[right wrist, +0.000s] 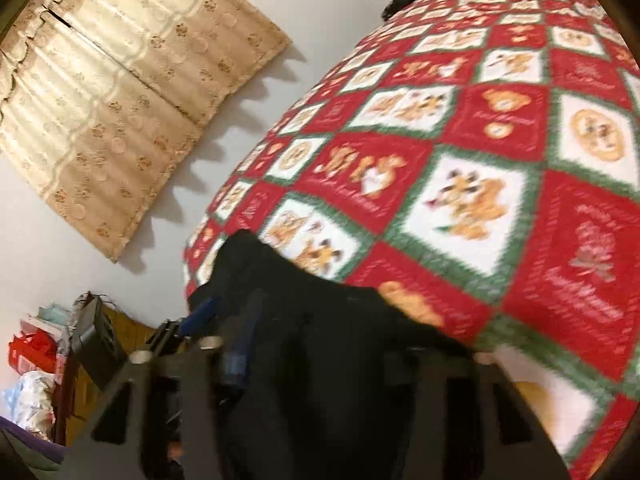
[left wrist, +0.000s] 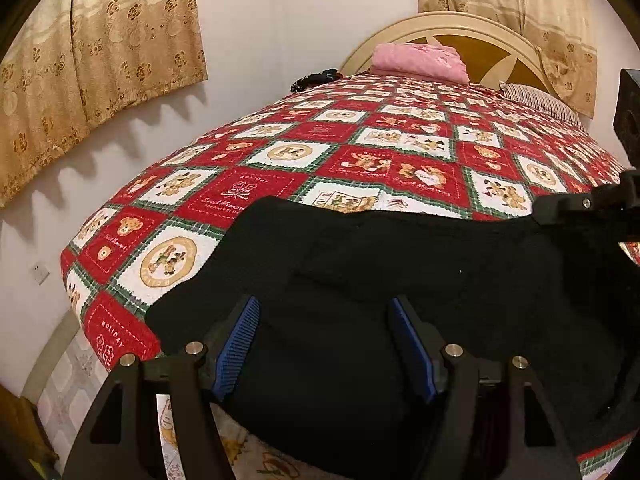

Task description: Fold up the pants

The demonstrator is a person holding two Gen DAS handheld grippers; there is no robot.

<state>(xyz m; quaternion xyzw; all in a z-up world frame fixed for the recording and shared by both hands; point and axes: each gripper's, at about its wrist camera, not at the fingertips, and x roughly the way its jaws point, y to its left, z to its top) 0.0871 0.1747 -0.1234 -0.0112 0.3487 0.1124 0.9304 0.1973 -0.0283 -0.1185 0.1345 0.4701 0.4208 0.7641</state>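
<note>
Black pants [left wrist: 400, 272] lie spread across the near end of a bed with a red, white and green bear-print quilt [left wrist: 360, 148]. My left gripper [left wrist: 324, 344] is open, its blue pads [left wrist: 236, 344] standing apart just above the near part of the pants. The right gripper [left wrist: 580, 204] shows at the right edge of the left wrist view, at the far right corner of the pants. In the blurred right wrist view the pants [right wrist: 320, 360] cover my right gripper [right wrist: 316, 352]; only one blue pad [right wrist: 240, 344] shows, so its jaws cannot be read.
A pink folded cloth [left wrist: 420, 60] and a striped pillow [left wrist: 540, 100] lie by the headboard [left wrist: 480, 40]. Beige curtains [left wrist: 100, 60] hang on the wall left of the bed. A cluttered wooden stand [right wrist: 60, 360] sits by the bed's near left corner.
</note>
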